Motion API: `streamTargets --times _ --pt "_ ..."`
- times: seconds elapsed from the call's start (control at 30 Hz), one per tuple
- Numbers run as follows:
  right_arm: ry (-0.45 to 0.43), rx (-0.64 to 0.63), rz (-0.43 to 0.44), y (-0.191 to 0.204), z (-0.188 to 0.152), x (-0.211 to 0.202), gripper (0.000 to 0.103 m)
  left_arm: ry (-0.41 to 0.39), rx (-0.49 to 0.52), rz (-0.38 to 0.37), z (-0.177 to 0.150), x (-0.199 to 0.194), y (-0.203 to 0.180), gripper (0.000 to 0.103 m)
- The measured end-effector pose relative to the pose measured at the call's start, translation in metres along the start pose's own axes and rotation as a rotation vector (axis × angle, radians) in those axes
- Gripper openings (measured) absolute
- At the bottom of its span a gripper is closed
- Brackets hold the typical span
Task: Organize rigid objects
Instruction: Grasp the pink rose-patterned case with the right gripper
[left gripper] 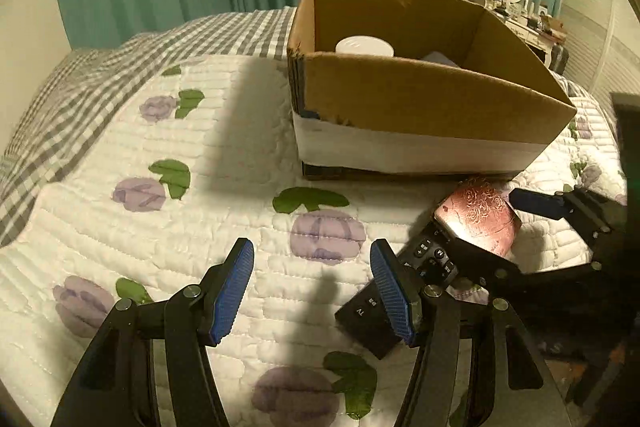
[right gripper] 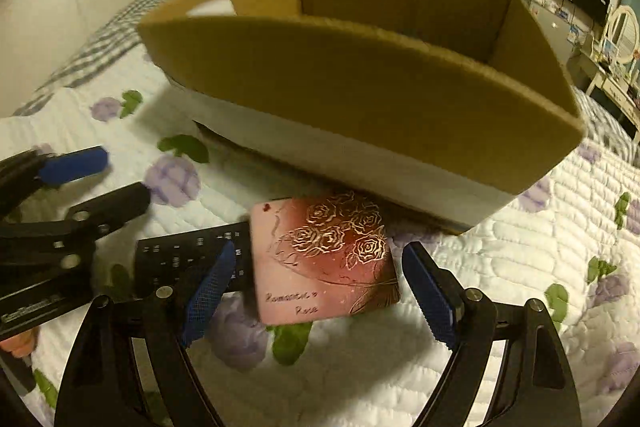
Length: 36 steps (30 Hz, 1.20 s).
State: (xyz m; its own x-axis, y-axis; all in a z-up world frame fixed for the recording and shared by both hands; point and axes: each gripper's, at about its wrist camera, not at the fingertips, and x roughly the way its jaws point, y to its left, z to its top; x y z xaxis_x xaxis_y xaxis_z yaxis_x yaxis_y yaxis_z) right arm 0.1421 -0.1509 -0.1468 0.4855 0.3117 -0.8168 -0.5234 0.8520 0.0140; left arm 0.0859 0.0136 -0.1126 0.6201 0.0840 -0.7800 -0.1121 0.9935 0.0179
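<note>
a cardboard box [right gripper: 360,95] sits open-topped on the bed [left gripper: 224,163], its lower band white, and it serves as the landmark here. inside it, seen from the left wrist view, a round white lid [left gripper: 364,46] shows above the near wall. just in front of the box's near wall lies a pink rose-printed tin [right gripper: 324,259] – flat on the quilt, its far edge close to the base of the box. on the left of the tin, touching it and partly tucked under its edge, lies a black remote control [left gripper: 384,303], running away from the box.

the right gripper [right gripper: 316,291] hovers in front of the box with its jaws wide apart, straddling the tin without clamping it. the left gripper [left gripper: 312,291] – further left of the tin – has its jaws apart too, over bare quilt, its right finger above the remote.
</note>
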Motion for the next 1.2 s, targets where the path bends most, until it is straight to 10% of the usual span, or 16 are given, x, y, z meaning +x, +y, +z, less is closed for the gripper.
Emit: streamTargets --times 0.53,0.57,0.63,0.93,1.2 --pt "-0.084 -0.034 -0.072 0.004 -0.024 -0.045 0.071 0.016 0.032 -0.003 -0.003 0.006 -0.006 0.063" --pt "-0.095 -0.024 -0.046 0.003 -0.027 -0.052 0.031 0.013 0.047 -0.011 -0.003 0.005 -0.009 0.063" --pt "-0.103 -0.016 -0.101 0.0 -0.027 -0.064 0.019 0.012 0.081 -0.028 -0.004 0.005 -0.016 0.063" --pt "0.004 -0.028 -0.093 -0.001 -0.035 -0.046 0.032 0.039 0.24 -0.047 -0.014 0.014 -0.05 0.063" --pt "0.015 0.034 -0.14 -0.02 -0.036 -0.041 0.072 0.093 0.282 -0.136 -0.014 0.023 -0.056 0.064"
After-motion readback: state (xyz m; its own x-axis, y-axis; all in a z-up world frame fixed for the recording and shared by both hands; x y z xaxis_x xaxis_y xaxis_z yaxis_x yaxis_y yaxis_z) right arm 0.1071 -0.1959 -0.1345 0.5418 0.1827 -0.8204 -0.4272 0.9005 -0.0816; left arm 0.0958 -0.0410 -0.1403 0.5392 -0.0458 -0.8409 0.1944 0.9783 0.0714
